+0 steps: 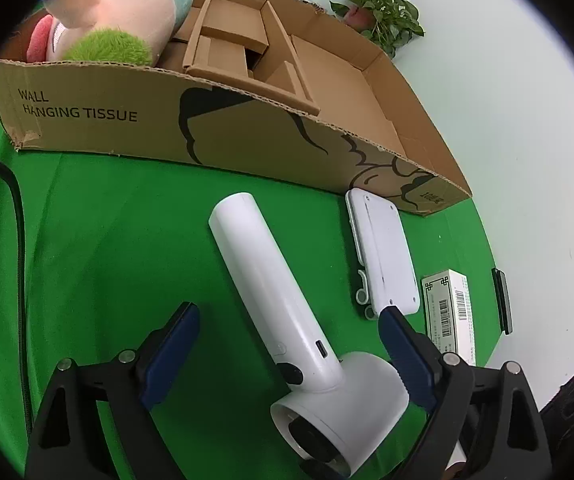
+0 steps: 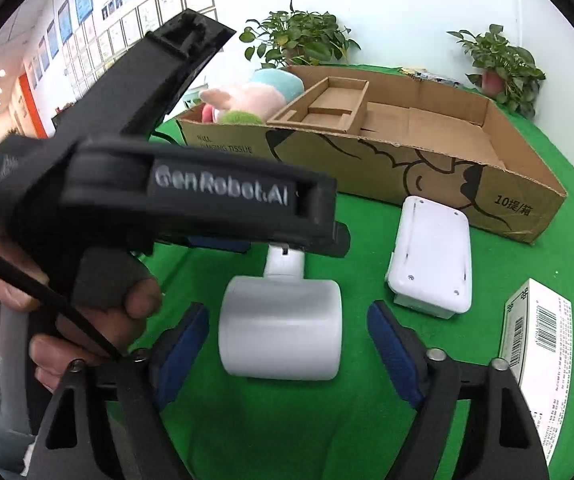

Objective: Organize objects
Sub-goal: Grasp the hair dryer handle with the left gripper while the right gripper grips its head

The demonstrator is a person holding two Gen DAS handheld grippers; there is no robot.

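Two grippers stand over a white handheld device [image 1: 287, 312] that lies on the green cloth [image 1: 107, 240], in front of the long cardboard box [image 1: 247, 136]. The left gripper [image 1: 291, 360] has its jaws spread wide around the handle, pads clear of it. The right gripper [image 2: 287, 344] is spread around the round head, not touching it. A plush toy [image 1: 119, 12] sits in the box's far end. A white flat case [image 1: 387, 256] lies just beside the box.

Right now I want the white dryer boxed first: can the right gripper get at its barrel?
Probably yes. The right gripper has its jaws open either side of the white dryer barrel, nothing between. The left gripper straddles the handle, crowding close.
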